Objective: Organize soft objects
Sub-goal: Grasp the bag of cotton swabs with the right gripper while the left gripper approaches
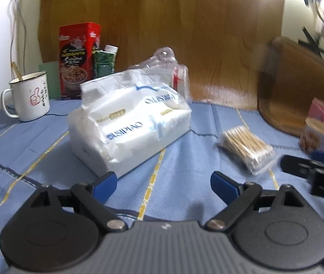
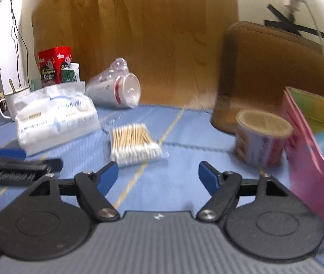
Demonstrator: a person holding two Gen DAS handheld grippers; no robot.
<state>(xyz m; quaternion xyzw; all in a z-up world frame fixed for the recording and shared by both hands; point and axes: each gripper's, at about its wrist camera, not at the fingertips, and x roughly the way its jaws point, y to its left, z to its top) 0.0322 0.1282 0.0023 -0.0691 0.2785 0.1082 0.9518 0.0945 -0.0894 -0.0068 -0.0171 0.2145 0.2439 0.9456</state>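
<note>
A white tissue pack [image 1: 129, 123] lies on the blue cloth just ahead of my left gripper [image 1: 164, 185], which is open and empty. It also shows in the right wrist view [image 2: 56, 121] at the left. A bag of cotton swabs [image 1: 247, 148] lies to its right, and sits just ahead of my right gripper [image 2: 158, 175] as a clear packet [image 2: 135, 143]. My right gripper is open and empty. A pink box [image 2: 308, 159] at the right holds soft blue and green items.
A white mug [image 1: 30, 96], a red tin [image 1: 77, 59] and a green carton [image 1: 104, 61] stand at the back left. A bagged sleeve of cups [image 2: 116, 89] lies behind the tissues. A round can [image 2: 260, 137] and a brown cushion [image 2: 274, 73] are at the right.
</note>
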